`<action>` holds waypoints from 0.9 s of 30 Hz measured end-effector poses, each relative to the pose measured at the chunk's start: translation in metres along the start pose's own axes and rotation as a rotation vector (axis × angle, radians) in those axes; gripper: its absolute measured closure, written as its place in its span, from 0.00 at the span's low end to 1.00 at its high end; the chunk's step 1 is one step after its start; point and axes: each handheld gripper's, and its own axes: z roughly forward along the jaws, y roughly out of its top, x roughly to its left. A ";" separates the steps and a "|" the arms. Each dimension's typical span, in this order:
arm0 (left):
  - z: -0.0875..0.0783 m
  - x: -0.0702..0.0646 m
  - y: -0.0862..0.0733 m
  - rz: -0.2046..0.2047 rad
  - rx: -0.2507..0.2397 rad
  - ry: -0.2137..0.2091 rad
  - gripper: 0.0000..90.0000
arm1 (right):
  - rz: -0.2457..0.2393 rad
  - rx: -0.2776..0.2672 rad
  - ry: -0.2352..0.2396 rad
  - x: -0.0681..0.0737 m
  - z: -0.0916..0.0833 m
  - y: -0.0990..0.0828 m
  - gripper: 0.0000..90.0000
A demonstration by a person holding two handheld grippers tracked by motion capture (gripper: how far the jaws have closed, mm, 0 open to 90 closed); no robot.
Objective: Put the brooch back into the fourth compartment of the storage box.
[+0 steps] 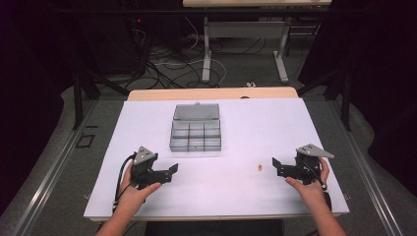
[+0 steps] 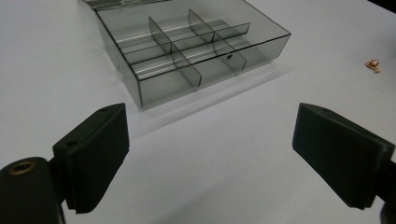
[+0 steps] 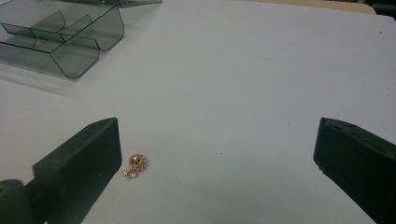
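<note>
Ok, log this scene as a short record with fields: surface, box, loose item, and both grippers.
surface: white table sheet
box: clear grey compartment box, lid open, far centre, compartments look empty
loose item: small gold trinket on the sheet, right of the box, apart from it
left gripper: open, holding nothing, near the box
right gripper: open, holding nothing, just right of the trinket

- Left gripper (image 1: 173,170), held in the left hand (image 1: 138,189) at near left, jaws spread wide, pointing right.
- Right gripper (image 1: 275,164), held in the right hand (image 1: 309,186) at near right, jaws wide apart, pointing left.
</note>
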 end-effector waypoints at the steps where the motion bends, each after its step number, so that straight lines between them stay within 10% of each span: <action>1: 0.002 -0.003 0.002 -0.009 -0.001 -0.009 0.13 | 0.002 0.000 0.002 0.000 0.000 0.000 0.01; 27: 0.059 -0.060 0.061 -0.005 0.081 -0.144 0.29 | 0.026 -0.007 0.003 -0.003 -0.001 -0.001 0.01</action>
